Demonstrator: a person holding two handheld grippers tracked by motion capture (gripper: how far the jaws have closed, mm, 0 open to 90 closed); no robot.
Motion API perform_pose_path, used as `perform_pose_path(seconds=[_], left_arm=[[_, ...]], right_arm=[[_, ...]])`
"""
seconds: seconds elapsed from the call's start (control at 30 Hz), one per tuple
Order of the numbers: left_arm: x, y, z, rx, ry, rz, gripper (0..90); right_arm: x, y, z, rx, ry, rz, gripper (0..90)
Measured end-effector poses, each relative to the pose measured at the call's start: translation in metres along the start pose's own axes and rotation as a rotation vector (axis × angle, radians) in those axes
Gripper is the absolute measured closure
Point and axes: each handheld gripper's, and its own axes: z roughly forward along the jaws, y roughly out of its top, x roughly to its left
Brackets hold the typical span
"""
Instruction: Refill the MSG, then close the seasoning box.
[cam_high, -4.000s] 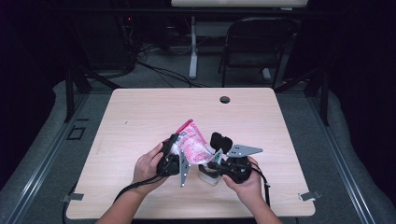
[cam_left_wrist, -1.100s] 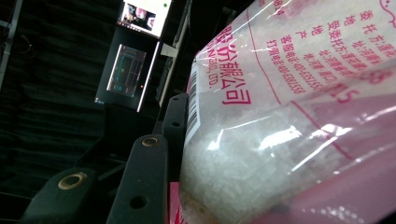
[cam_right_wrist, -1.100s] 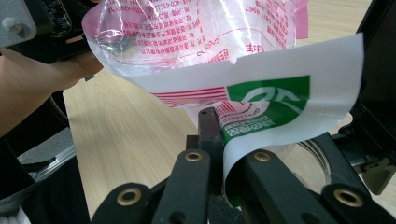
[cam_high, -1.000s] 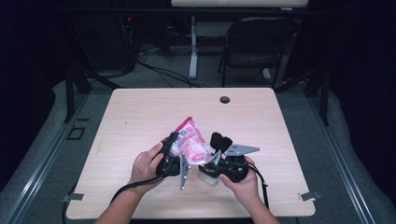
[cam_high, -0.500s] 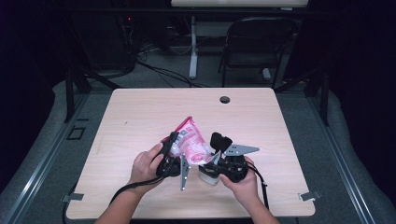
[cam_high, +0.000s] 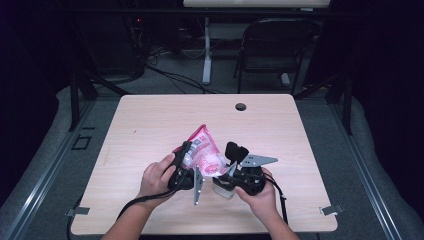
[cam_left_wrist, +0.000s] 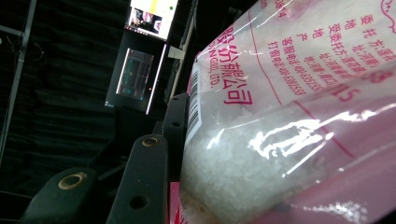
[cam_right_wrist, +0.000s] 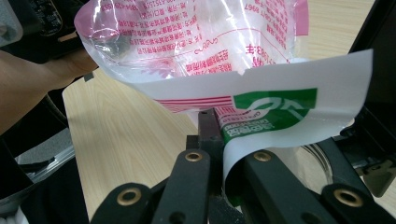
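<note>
Near the front edge of the table (cam_high: 150, 125), about midway along it, both hands met. The left gripper (cam_high: 181, 172) had its jaws partway closed on the pink bag (cam_high: 204, 152) of white grains, tipped over a clear jar (cam_high: 223, 186). The right gripper (cam_high: 239, 172) was clamped tight on the bag's white-and-green corner (cam_right_wrist: 280, 116), jaws fully closed.

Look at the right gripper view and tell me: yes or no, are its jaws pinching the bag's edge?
Yes, the right gripper has its black jaws closed on the white and green edge of the bag.
</note>
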Motion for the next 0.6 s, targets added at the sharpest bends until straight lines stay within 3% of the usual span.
perform_pose_path(seconds=[0.6], left_arm=[[0.0004,0.0015,-0.0015,-0.007,0.01,0.008,67.9]], right_arm=[[0.0012,-0.0001,-0.0007,0.001,-0.004,-0.003,90.0]])
